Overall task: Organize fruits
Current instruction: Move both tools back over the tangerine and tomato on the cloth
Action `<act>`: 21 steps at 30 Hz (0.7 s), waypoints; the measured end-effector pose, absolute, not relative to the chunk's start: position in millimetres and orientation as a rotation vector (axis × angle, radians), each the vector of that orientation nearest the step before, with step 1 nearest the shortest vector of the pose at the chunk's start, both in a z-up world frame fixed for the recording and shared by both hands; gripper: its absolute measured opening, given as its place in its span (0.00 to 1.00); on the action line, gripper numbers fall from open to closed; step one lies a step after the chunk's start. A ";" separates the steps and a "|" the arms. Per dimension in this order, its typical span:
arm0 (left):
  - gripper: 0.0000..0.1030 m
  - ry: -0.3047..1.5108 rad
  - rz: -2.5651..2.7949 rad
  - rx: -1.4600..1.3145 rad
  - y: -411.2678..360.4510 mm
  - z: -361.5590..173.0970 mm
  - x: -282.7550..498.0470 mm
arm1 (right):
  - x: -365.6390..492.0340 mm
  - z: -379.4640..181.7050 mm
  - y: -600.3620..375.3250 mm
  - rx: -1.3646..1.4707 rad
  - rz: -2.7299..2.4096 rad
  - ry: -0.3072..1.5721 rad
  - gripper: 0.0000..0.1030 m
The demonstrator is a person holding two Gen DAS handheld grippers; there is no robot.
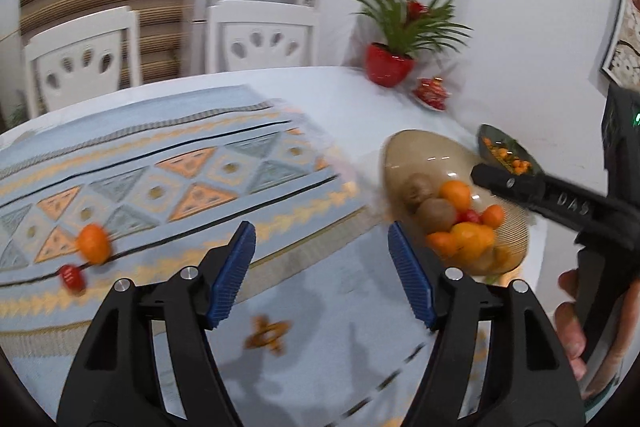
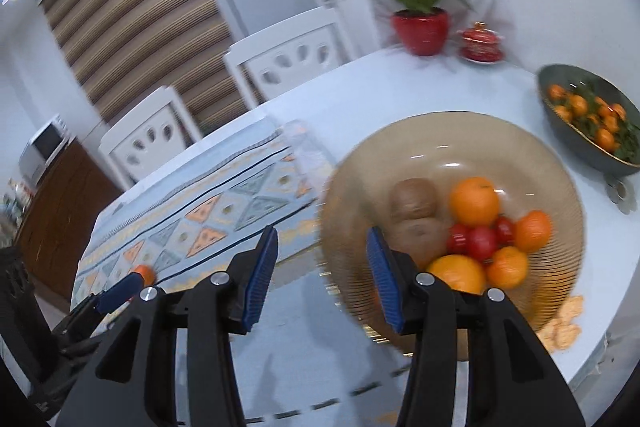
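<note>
Most fruit sits in my bowl (image 2: pixel 452 143); an orange (image 1: pixel 93 243) and tomato (image 1: pixel 72 277) remain far left. Both grippers, left (image 1: pixel 322 275) and right (image 2: pixel 322 279), are spread, empty.

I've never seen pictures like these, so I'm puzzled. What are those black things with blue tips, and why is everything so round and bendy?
They are grabbing tools that a person holds, one in each hand. A small camera rides on each and looks out between its two blue fingers, and its wide lens bends the picture. One picture is from the left hand-held gripper, the other from the right hand-held gripper. Both are open and hold nothing. On the table, a glass bowl holds oranges, kiwis and small red fruits. An orange and a red fruit lie loose on the patterned cloth. Further back stand a dark bowl of small oranges and a potted plant.
</note>
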State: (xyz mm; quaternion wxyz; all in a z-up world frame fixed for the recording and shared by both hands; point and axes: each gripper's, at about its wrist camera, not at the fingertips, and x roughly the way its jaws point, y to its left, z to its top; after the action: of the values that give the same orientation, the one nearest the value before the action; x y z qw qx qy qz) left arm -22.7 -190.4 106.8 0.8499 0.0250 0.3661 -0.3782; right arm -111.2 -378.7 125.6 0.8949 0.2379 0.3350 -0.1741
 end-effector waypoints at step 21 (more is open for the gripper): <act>0.69 0.830 -0.472 -0.071 -1.7 72.0 38.3 | -1.8 109.5 -200.3 0.258 -0.107 0.813 0.54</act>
State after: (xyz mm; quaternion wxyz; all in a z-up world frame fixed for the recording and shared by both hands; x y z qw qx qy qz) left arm 38.3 -1.7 72.0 0.8876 -0.0340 0.3993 -0.2270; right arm -1.8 -200.3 109.5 0.9091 0.1249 0.3940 -0.0520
